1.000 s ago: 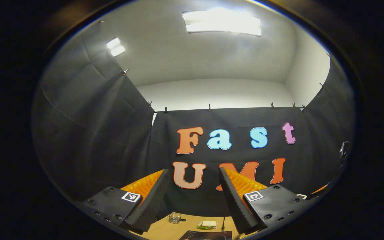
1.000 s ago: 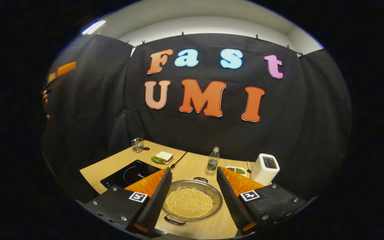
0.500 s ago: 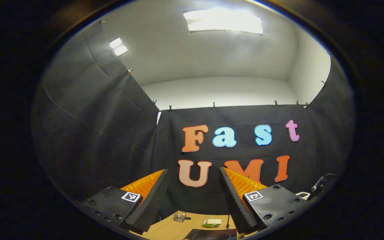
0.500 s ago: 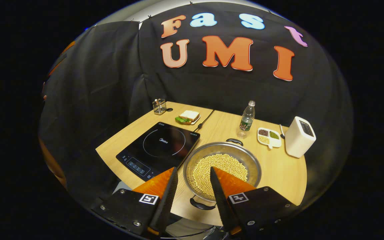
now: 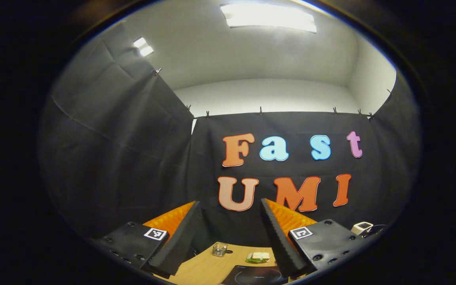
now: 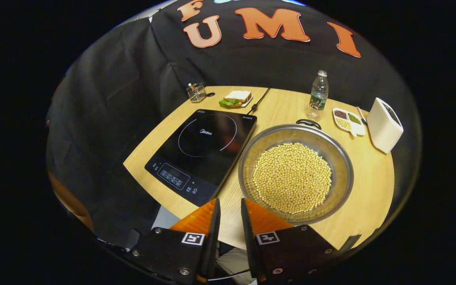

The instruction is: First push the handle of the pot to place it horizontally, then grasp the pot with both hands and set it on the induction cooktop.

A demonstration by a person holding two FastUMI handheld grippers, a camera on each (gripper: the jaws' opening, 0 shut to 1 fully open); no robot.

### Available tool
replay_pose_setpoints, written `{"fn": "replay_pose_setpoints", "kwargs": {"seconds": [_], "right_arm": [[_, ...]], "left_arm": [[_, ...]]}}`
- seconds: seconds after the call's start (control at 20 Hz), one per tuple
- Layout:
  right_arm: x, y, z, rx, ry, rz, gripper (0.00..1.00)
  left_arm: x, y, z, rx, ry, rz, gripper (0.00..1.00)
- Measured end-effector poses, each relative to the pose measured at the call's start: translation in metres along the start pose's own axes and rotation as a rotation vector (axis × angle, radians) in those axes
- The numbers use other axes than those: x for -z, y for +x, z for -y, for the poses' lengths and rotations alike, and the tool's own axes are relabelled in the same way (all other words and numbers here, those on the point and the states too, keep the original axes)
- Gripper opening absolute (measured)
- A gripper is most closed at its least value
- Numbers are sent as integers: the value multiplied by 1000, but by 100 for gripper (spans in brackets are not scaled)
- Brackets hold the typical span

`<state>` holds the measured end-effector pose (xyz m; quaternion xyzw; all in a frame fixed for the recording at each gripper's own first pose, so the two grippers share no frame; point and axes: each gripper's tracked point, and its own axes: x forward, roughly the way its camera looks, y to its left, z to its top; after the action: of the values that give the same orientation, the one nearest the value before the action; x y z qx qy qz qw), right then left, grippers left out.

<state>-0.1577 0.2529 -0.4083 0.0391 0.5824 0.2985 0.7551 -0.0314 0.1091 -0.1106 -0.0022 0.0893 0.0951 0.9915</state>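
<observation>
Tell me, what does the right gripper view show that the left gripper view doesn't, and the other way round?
Right gripper view: the pot of beans, a water bottle and a divided dish. Left gripper view: the ceiling lights. Shared: the table, the induction cooktop, the sandwich, the small glass holder and the white box.

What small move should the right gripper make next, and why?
Probably lower the right gripper, its fingers nearly together, toward the pot's near rim to push a handle sideways. The pot of beans sits beside the induction cooktop with one handle pointing at the far wall, so the handles aren't horizontal yet.
</observation>
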Motion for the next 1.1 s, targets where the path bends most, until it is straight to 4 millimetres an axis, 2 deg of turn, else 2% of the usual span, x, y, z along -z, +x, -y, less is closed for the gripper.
{"fn": "replay_pose_setpoints", "kwargs": {"seconds": [0.15,0.2,0.35,0.55,0.8,1.0,1.1], "right_arm": [[12,13,-7,-36,35,-59,23],[15,19,-6,-34,41,-77,13],[28,33,-7,-36,51,-127,0],[38,44,-4,-33,46,-168,0],[53,61,16,6,73,-210,0],[55,66,24,0,115,-210,0],[54,61,27,15,86,-198,0]], "left_arm": [[12,2,-11,-28,-2,-27,96],[12,3,-14,-34,-9,-24,97],[6,1,-21,-53,-7,2,97],[5,1,-19,-56,3,18,97],[14,6,-22,-68,-4,4,97],[18,11,-15,-59,-3,-10,97],[16,13,-10,-52,-1,-11,98]]}}
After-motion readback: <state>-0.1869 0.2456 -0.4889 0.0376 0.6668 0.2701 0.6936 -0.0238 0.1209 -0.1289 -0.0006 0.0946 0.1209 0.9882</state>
